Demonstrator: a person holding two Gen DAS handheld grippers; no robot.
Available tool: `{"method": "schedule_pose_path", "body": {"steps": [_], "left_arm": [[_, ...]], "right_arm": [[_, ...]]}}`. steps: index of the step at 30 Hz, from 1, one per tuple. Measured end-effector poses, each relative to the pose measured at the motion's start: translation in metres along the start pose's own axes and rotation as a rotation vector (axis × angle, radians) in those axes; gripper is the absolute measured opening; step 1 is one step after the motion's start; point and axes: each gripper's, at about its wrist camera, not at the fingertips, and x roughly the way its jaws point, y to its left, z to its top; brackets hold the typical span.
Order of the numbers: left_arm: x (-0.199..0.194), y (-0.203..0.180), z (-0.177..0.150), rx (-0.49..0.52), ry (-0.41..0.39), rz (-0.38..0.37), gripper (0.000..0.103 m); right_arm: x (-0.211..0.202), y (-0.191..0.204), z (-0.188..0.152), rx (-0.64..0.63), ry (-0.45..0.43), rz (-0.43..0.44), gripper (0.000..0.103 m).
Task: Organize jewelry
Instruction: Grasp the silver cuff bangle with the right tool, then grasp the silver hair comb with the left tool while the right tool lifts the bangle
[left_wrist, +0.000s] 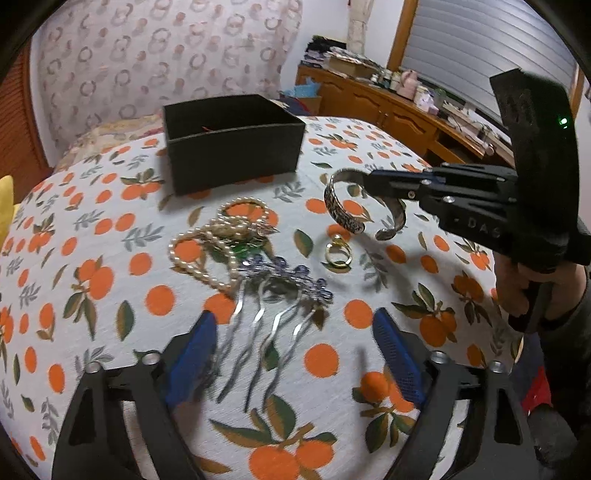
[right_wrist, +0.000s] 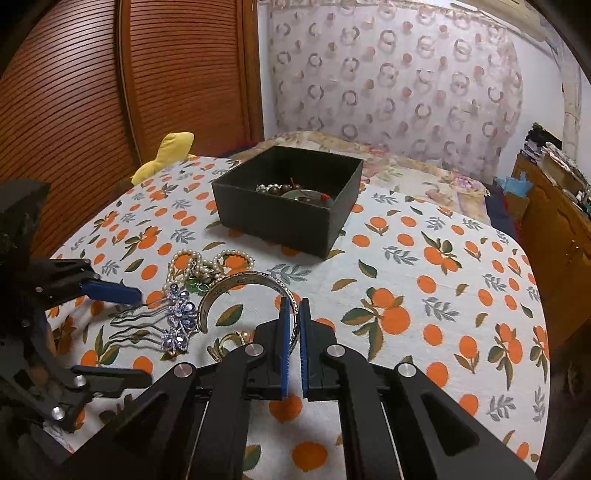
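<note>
My right gripper (right_wrist: 294, 308) is shut on a patterned silver cuff bangle (right_wrist: 243, 282) and holds it above the cloth; it also shows in the left wrist view (left_wrist: 341, 206). My left gripper (left_wrist: 295, 328) is open, its blue pads on either side of a silver hair comb with purple flowers (left_wrist: 280, 291). Pearl strands (left_wrist: 214, 236) and gold rings (left_wrist: 338, 253) lie on the cloth. A black open box (right_wrist: 291, 218) at the back holds beads and other jewelry.
The table carries an orange-print tablecloth (right_wrist: 424, 295). A yellow cloth item (right_wrist: 166, 151) lies at the far left edge. A wooden sideboard (left_wrist: 388, 110) with clutter stands to the right, a patterned curtain behind.
</note>
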Motion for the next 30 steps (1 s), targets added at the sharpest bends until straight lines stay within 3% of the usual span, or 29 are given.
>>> {"method": "schedule_pose_path", "body": {"steps": [6, 11, 27, 29, 30], "left_arm": [[0.003, -0.011, -0.001, 0.037, 0.024, -0.014, 0.077], [0.005, -0.014, 0.002, 0.045, 0.025, -0.022, 0.068], [0.024, -0.019, 0.022, 0.078, 0.018, 0.034, 0.068], [0.021, -0.018, 0.02, 0.081, 0.007, 0.035, 0.058], [0.021, -0.018, 0.019, 0.081, 0.006, 0.033, 0.057]], "right_arm": [[-0.004, -0.006, -0.005, 0.009, -0.003, -0.013, 0.006], [-0.005, -0.011, -0.008, 0.02, -0.001, -0.019, 0.006], [-0.006, -0.022, -0.018, 0.034, 0.011, -0.036, 0.006], [-0.005, -0.022, -0.017, 0.033, 0.012, -0.035, 0.006], [-0.005, -0.022, -0.017, 0.033, 0.012, -0.036, 0.006]]}}
